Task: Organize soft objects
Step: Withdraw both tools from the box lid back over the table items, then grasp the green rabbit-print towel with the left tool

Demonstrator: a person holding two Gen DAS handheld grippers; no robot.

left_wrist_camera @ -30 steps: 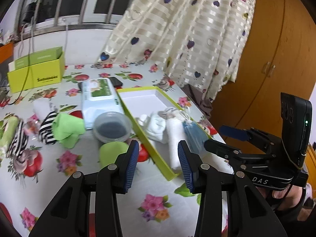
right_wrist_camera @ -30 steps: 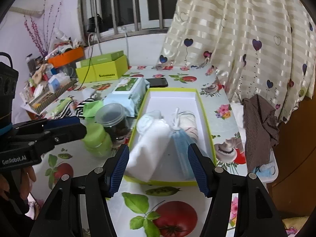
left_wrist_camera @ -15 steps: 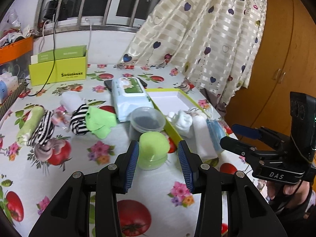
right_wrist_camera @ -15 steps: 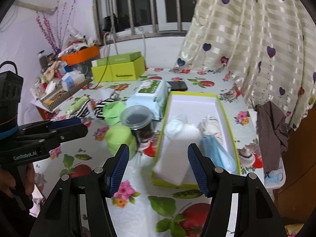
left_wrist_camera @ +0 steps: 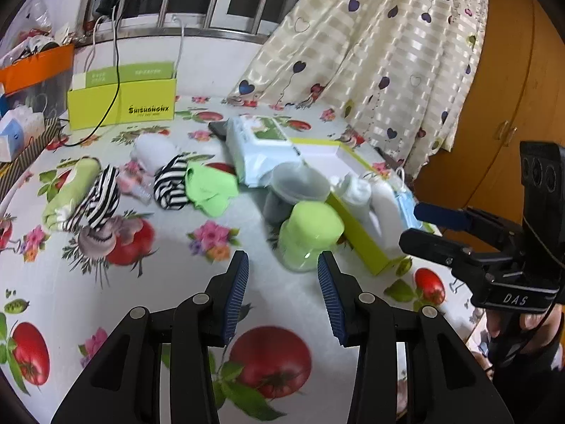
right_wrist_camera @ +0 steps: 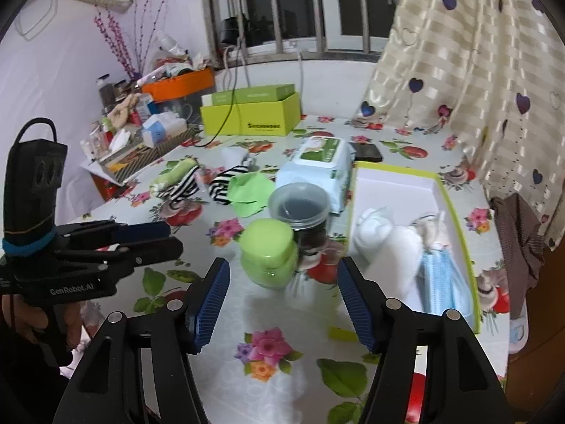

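both grippers hover with nothing held; left gripper (left_wrist_camera: 282,293) apart, right gripper (right_wrist_camera: 282,300) opening; socks (left_wrist_camera: 173,185) wait far left of the tray (right_wrist_camera: 455,212).

The right gripper (left_wrist_camera: 420,226) body is showing the white letters "DAS". The left gripper (right_wrist_camera: 166,236) body is carrying "GenRobot.AI". The yellow-green box (left_wrist_camera: 122,104) is bearing a dark brand word too blurred to read.

Soft, even daylight comes from the barred window (right_wrist_camera: 300,10) at 12 o'clock. Shadows are faint. Slight motion blur softens both views; fisheye bending and dark vignetting mark every corner.
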